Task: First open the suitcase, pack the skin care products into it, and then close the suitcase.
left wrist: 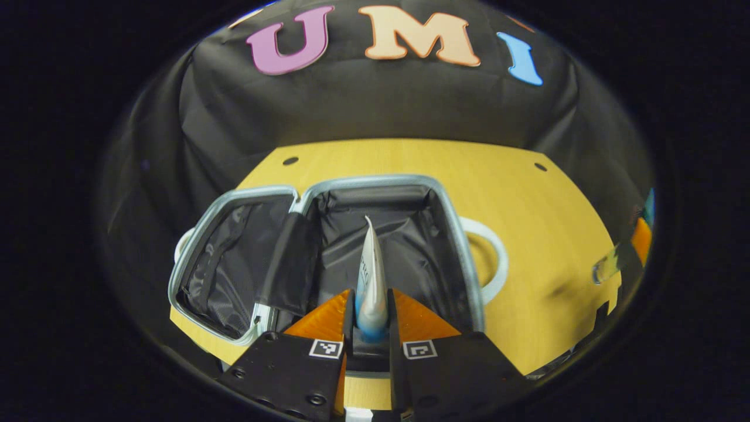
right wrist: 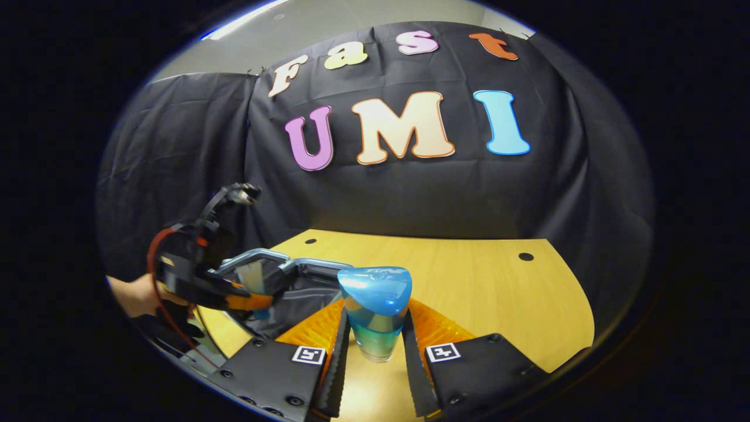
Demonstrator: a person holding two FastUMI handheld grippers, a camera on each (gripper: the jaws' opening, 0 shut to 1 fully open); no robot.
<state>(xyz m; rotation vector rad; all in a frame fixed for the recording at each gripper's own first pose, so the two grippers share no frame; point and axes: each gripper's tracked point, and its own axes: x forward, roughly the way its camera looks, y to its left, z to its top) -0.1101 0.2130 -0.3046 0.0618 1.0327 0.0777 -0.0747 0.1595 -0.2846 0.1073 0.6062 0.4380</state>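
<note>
The left gripper (left wrist: 371, 319) is pinching a tube (left wrist: 371, 275) over the open suitcase (left wrist: 328, 193) (lined black); the right gripper (right wrist: 375, 337) is clamping a bottle (right wrist: 375, 310).

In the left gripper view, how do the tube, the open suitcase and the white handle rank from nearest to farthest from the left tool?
1. Tube: gripped between the fingers of the left tool.
2. Suitcase: open, directly under and ahead.
3. White handle: on the suitcase's right side, farthest.

Ahead of the tongs a light wooden table (right wrist: 480, 293) with 2 small dark holes near its far edge meets a creased black cloth wall (right wrist: 176, 146), pale ceiling (right wrist: 328, 14) above.
</note>
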